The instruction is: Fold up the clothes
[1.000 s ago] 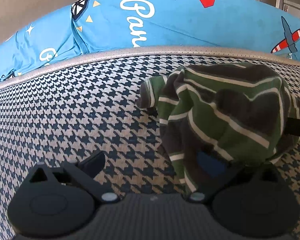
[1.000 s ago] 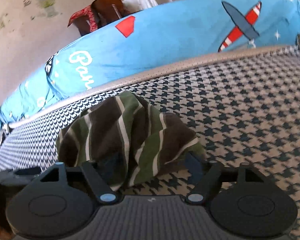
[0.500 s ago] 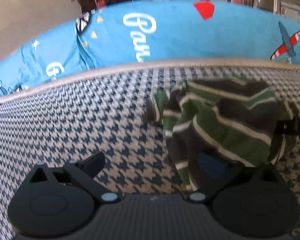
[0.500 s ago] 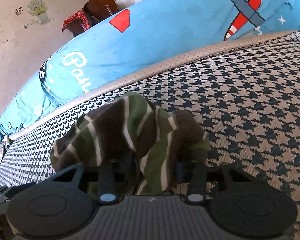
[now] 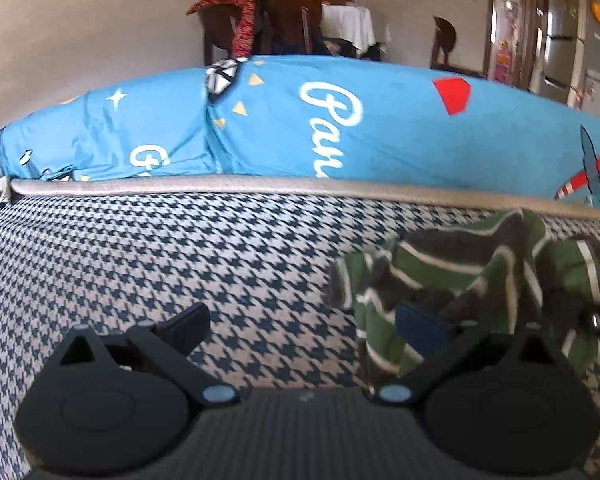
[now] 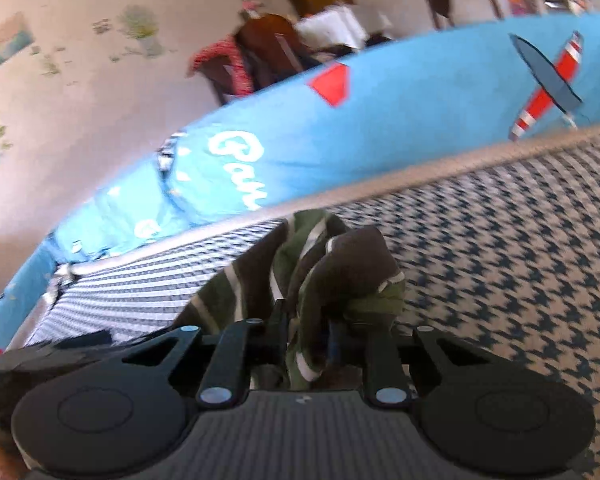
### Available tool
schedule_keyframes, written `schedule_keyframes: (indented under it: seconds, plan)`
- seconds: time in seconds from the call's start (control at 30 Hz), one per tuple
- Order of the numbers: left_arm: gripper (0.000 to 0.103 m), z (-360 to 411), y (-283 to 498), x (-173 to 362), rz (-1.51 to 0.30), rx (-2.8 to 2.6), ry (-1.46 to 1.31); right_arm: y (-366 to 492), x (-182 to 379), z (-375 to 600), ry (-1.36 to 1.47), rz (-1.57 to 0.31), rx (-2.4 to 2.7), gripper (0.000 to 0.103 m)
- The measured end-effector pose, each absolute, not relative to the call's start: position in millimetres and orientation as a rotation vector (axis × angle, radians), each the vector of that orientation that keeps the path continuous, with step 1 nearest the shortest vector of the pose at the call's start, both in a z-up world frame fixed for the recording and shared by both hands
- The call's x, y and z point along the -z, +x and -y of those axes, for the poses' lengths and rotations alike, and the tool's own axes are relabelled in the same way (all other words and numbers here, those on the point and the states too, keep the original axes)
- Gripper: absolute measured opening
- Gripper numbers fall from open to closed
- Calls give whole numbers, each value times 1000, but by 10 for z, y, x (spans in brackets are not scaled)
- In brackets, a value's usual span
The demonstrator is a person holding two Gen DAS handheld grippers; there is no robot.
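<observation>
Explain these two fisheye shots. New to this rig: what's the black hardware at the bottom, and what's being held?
No robot here: a person holds one two-finger claw in each hand, each with a camera looking forward along its fingers. The black hardware at the bottom is the claw itself.

Left wrist view: the left claw is spread wide; its right finger is tucked into the green striped garment, not pinching it.

Right wrist view: the right claw is closed on a bunch of the same garment.

The garment lies crumpled on a houndstooth surface, with a blue printed cushion behind it. Nothing is folded yet.
</observation>
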State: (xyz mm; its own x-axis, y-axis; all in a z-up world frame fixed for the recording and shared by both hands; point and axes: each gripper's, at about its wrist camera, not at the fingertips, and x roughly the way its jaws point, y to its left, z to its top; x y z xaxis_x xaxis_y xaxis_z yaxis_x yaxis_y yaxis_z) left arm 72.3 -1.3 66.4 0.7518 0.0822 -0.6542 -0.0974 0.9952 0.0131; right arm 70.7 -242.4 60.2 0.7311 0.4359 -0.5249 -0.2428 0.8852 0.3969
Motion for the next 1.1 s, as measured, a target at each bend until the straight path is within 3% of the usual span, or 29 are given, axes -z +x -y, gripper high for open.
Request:
schedule_keyframes:
  seconds: [0.6,1.1]
  plan:
    - [103,-306,592,-942,-630,-34,-115,308,-437,1379,56,-652,-691,20]
    - [103,-449,791,-577,-830,-134,-60,217,-287,1282,-39,-695,-765,21]
